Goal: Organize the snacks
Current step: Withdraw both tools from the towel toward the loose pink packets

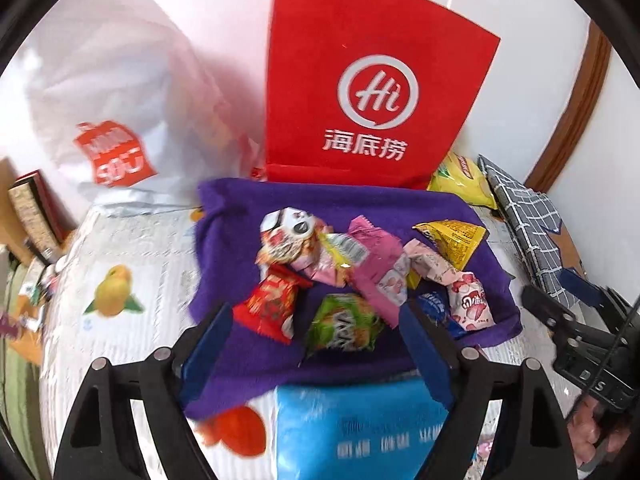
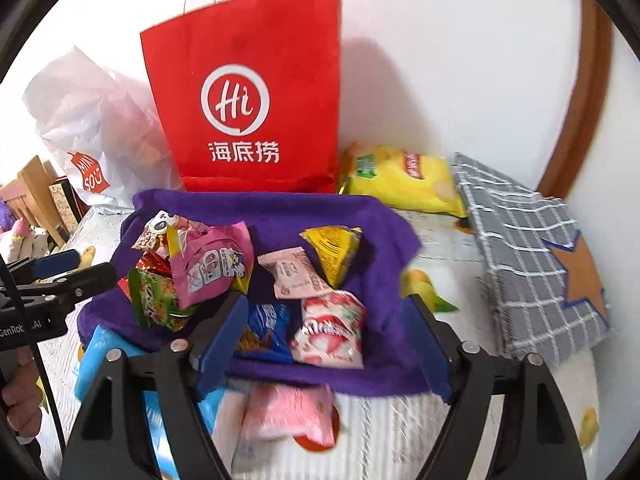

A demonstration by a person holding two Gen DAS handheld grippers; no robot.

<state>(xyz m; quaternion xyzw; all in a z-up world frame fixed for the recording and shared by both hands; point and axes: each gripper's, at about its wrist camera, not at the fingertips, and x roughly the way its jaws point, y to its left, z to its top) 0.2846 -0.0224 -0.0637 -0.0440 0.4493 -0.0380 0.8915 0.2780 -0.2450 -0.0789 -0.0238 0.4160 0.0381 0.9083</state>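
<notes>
While snack packets (image 1: 344,276) are lying heaped on the purple cloth (image 1: 240,216), left gripper (image 1: 316,344) and right gripper (image 2: 324,336) are hovering, jaws wide, gripping nothing, red bag (image 2: 256,80) standing at the cloth's far edge.

Snack packs lie in a loose pile on the purple cloth (image 2: 276,208). Near its left edge: green pack (image 2: 154,300), w/ a pink pack (image 2: 208,268) leaning over it & a panda pack (image 2: 160,226) behind. Mid cloth: pale pink pack (image 2: 294,274), yellow pack (image 2: 334,252) standing up behind it. At the cloth's front: blue pack (image 2: 266,328) & strawberry pack (image 2: 330,330), touching.
</notes>
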